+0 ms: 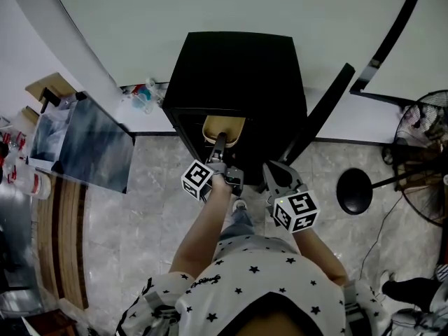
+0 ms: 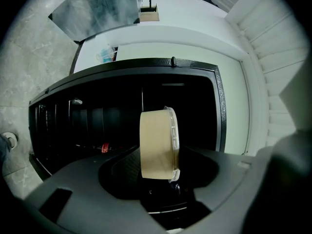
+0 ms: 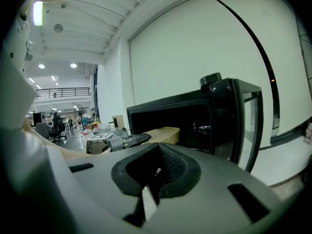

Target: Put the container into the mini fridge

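The black mini fridge point(image 1: 238, 68) stands against the white wall with its door point(image 1: 323, 112) swung open to the right. My left gripper point(image 1: 219, 144) is shut on a tan round container with a clear lid point(image 1: 224, 127), held at the mouth of the fridge. In the left gripper view the container point(image 2: 158, 144) lies on its side between the jaws, in front of the dark fridge interior point(image 2: 97, 121). My right gripper point(image 1: 278, 179) hovers just right of the left one, near the door's foot, with its jaws together and nothing in them. The right gripper view shows the fridge point(image 3: 195, 116) and its door point(image 3: 248, 121).
A small red thing point(image 2: 104, 148) lies low inside the fridge. Plastic bottles point(image 1: 143, 96) sit on the floor left of the fridge, beside a grey slanted panel point(image 1: 94, 142). A round black stand base point(image 1: 355, 191) and a fan point(image 1: 423, 152) are to the right.
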Motion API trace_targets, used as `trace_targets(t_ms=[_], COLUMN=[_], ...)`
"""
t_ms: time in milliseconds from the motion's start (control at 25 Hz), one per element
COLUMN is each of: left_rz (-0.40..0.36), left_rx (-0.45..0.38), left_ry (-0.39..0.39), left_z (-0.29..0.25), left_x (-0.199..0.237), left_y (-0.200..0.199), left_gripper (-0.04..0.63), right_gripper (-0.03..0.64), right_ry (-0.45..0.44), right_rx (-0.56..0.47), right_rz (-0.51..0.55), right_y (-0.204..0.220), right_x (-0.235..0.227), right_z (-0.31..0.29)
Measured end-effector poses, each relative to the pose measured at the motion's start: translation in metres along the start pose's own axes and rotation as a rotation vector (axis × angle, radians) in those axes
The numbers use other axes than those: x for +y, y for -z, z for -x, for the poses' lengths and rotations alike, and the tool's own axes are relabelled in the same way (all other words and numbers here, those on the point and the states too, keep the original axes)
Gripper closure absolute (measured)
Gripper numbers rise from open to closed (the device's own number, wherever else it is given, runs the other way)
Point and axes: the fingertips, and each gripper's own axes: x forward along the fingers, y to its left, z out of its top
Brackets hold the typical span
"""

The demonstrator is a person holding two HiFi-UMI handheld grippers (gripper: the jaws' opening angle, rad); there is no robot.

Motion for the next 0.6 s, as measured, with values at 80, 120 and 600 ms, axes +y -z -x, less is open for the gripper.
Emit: trace_targets(t_ms=[80,120,600], left_rz=[-0.001,-0.002,-0.017], left_rx=[-0.003,-0.005,-0.008], left_ry=[0.002,0.002,0.005], left_z=[-0.006,-0.009,-0.036], left_x=[0.001,0.002,0.004], left_y=[-0.001,-0.001,-0.003], left_gripper=[0.365,0.365,0.365], right_gripper=[0.624,0.624,0.624], right_ry=[0.001,0.001,-0.01], right_rx=[-0.001,0.0,0.015], right_rz=[-0.001,-0.003,-0.018], right_y=[-0.001,-0.001,0.002], right_x=[-0.003,-0.004,-0.004], right_z=[-0.005,-0.006,-0.02])
